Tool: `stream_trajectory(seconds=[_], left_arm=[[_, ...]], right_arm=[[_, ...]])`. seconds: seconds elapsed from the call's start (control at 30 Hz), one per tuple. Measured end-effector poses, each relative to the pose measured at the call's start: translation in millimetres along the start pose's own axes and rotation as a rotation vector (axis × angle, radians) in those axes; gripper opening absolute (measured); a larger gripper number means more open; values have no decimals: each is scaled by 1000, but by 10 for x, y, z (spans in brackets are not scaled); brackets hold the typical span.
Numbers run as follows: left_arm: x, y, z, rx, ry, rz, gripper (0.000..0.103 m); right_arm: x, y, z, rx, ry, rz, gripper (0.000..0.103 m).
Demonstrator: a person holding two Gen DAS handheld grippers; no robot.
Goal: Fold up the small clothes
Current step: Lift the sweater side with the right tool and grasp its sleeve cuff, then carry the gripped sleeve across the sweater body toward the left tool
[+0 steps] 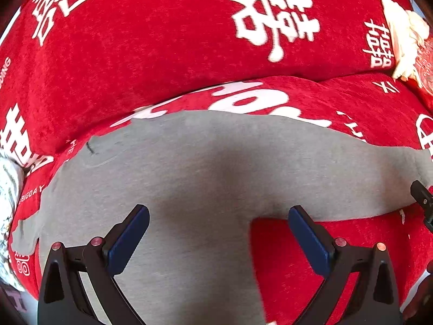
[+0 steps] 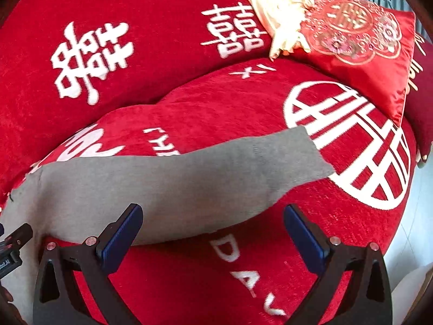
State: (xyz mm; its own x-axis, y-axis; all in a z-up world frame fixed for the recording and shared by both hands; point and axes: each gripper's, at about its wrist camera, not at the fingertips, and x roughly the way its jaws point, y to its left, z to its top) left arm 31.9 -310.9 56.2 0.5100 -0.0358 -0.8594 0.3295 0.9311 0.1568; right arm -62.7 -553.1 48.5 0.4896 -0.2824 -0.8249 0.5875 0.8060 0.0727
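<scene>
— Where is the garment?

— The grey garment lies spread flat on the red sofa cover, one leg or sleeve running out to my right toward the embroidered cushion. I can't say whether it is trousers or a top.

— And your grippers?

— My left gripper hangs over the grey cloth, jaws wide apart and holding nothing. My right gripper is likewise apart and empty, above the cloth's near edge.

— Which step is this?

— I judge no fold has been made yet, so this is the approach to the first one. Next, each gripper must drop to an edge, pinch a single layer, and carry it across without dragging the cover.
</scene>
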Motion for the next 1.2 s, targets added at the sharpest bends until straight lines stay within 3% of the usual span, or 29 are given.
stream_trajectory(seconds=[0.43, 0.6, 0.67, 0.77, 0.8, 0.83, 0.87, 0.93, 1.07, 1.2], left_arm=[[197, -554, 113, 78, 16, -22, 103], [282, -661, 167, 82, 28, -29, 103], [305, -686, 178, 84, 32, -31, 103], [331, -686, 187, 82, 33, -35, 103], [338, -675, 187, 80, 35, -35, 103], [344, -662, 187, 78, 35, -34, 103], [347, -630, 188, 73, 35, -34, 103], [347, -550, 191, 56, 33, -33, 103], [376, -284, 222, -14, 35, -19, 103], [538, -55, 195, -65, 108, 20, 103]], right_arm=[[344, -437, 82, 75, 33, -20, 103], [416, -473, 187, 66, 7, -6, 101], [451, -481, 243, 64, -7, 6, 90], [512, -492, 327, 42, -24, 1, 64], [525, -505, 343, 41, -28, -5, 45], [536, -537, 363, 44, -29, -11, 19], [543, -596, 378, 61, -26, -2, 8], [524, -759, 392, 133, -28, 68, 7], [305, -919, 327, 184, -112, 26, 7], [285, -819, 299, 164, -103, -8, 7]])
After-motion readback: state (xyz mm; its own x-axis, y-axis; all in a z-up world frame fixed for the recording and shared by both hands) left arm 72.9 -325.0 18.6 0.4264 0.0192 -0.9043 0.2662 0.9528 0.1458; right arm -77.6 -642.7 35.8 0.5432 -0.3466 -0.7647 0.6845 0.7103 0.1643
